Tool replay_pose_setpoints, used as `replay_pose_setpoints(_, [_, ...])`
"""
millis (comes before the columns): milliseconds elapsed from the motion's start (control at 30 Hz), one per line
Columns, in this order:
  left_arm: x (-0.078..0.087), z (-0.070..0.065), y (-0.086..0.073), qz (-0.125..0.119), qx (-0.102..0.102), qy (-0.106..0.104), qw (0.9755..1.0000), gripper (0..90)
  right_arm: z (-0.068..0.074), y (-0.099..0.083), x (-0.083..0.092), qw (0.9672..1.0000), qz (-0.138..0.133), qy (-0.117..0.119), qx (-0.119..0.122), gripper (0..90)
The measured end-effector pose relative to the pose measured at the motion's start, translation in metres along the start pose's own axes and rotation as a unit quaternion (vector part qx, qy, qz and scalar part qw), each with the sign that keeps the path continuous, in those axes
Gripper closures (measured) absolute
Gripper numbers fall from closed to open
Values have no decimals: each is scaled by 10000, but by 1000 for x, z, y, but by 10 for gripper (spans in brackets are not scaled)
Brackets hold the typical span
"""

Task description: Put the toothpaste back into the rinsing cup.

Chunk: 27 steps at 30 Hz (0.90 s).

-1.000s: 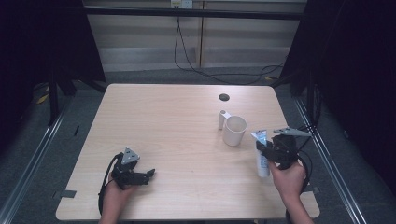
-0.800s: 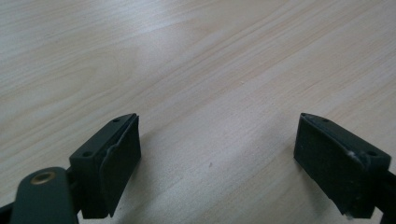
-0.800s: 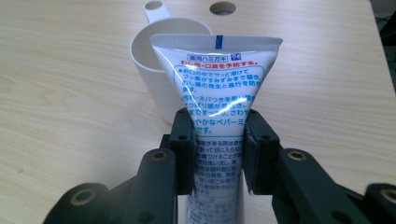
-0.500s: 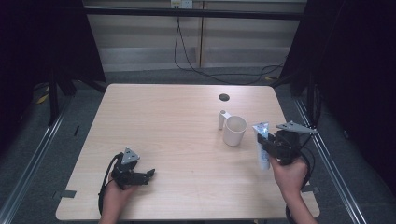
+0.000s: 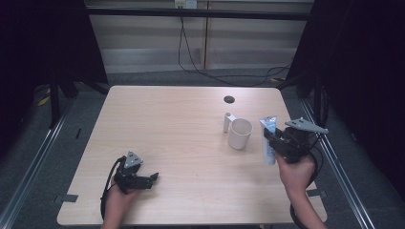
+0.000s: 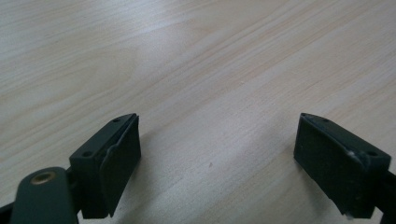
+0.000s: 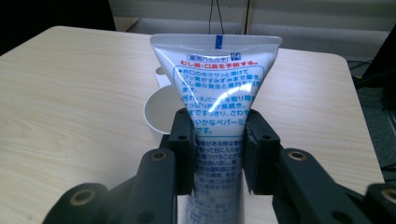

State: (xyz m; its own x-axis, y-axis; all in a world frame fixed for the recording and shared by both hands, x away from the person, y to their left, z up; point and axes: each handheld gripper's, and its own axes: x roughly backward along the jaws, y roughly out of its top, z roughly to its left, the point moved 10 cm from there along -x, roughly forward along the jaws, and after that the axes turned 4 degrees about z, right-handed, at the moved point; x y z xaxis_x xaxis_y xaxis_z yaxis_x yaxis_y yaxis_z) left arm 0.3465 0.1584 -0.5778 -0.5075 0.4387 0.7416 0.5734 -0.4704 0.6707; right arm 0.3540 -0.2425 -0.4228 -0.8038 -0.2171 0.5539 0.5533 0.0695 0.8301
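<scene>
A toothpaste tube (image 7: 215, 88) is seen clamped between the jaws of the right gripper (image 7: 218, 149), gripped about halfway along its body with the flat crimped end up. In the high view the tube (image 5: 268, 140) is held upright at the right of the frame, off the table (image 5: 167, 124), just right of a white cup (image 5: 239, 133). The cup's open mouth is visible behind the tube in the right gripper view, at the centre left. A small white object (image 5: 227, 122) stands just beside the cup, on its upper-left side; what it is cannot be told.

The left gripper (image 5: 143, 180) is held low over bare wood at the lower left of the high view, its jaws set wide apart with nothing between them, as the left gripper view confirms.

Judged from this, the picking-up of the tube is done; what appears to be left is the carrying across and setting of the tube into the cup, since nothing can be made out inside the cup yet. The left gripper seems to have no part in hand.

Japanese writing is printed on the tube: a red line below a boxed heading, then blue text in a rounded frame. A phrase about preventing tooth decay and bad breath can be partly read, and a word for peppermint. No brand name can be made out. A small blue mark sits on the crimp.
</scene>
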Motion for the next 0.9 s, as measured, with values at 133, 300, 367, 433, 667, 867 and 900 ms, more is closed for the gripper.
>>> replay_pose_setpoints(133, [0,0,0,2,-2,9,10000,145,1,7,1,9999,-107,-25,4,691])
replay_pose_setpoints(300, [0,0,0,-1,1,10,10000,145,4,12,0,9998,-171,-25,39,691])
replay_pose_setpoints(367, [0,0,0,0,-1,5,10000,145,4,15,-1,9998,-208,-42,58,691])
replay_pose_setpoints(433, [0,0,0,1,1,0,10000,145,4,17,-1,9997,-255,-42,42,691])
replay_pose_setpoints(667, [0,0,0,-1,0,10,10000,145,6,25,-4,9992,-389,-40,39,690])
replay_pose_setpoints(867, [0,0,0,2,0,9,10000,145,9,31,-8,9991,-424,-27,60,690])
replay_pose_setpoints(900, [0,0,0,0,2,8,10000,145,9,32,-9,9991,-430,-20,51,690])
